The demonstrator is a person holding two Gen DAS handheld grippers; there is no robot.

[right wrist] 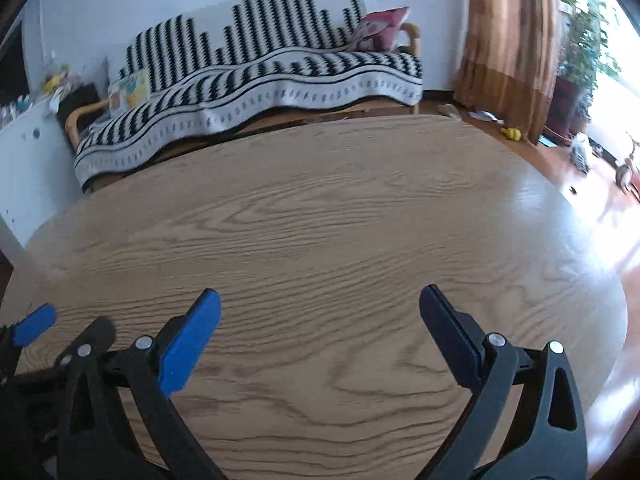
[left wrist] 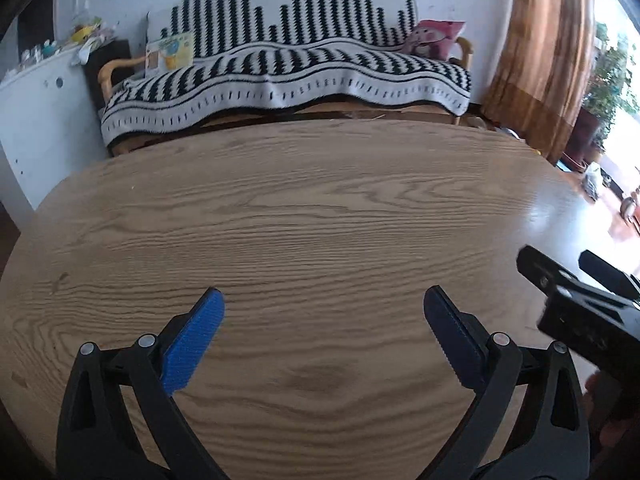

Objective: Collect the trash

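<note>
Both tools are hovering side by side over the wooden bench, pointing toward the sofa with its black-and-white striped throw. The left hand-held gripper is hanging released, its blue pads spread wide with nothing between them; the right hand-held gripper is spread the same way and is also carrying nothing.

No trash is showing on the bench top in either view. The nearest candidates are lying on the floor beyond the bench's far right corner, near the brown curtain: a small yellow object and some pale scraps, too small to identify.

If those scraps are paper or wrapper, I'd judge them light, soft and crushable, so pinching a raised crumple or edge would likely be serving better than a flat face. The yellow piece is looking stiffer; gripping across its narrow middle seems safest.
</note>
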